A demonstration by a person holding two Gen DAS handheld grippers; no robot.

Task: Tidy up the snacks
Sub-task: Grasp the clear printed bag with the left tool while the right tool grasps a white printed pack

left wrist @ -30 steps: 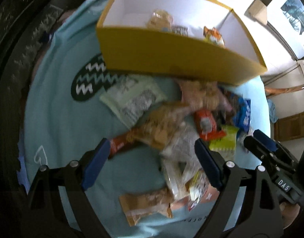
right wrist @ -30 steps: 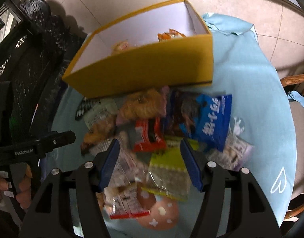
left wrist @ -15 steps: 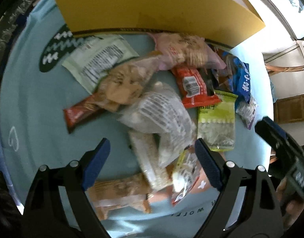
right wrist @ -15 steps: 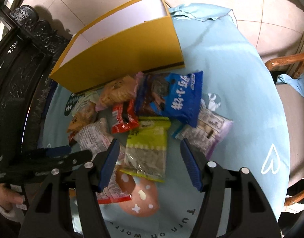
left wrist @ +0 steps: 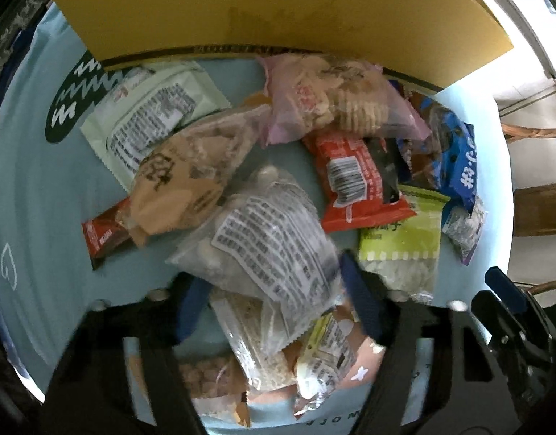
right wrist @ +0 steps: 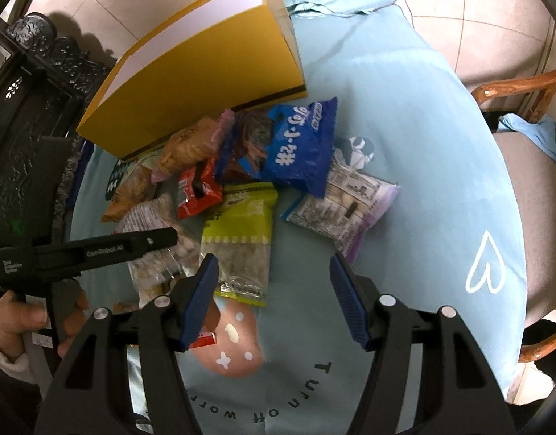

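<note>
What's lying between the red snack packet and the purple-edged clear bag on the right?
In the right wrist view, the yellow-green packet and the lower end of the blue bag lie between the red packet and the purple-edged clear bag.

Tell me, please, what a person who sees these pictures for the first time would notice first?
First comes the heap of snack packets on the light blue tablecloth, above all the blue packet and the red packet near the middle. Behind the heap stands the big yellow box. The left hand-held gripper is low over a clear packet, while the right hand-held gripper is open beside a lime green packet.
</note>
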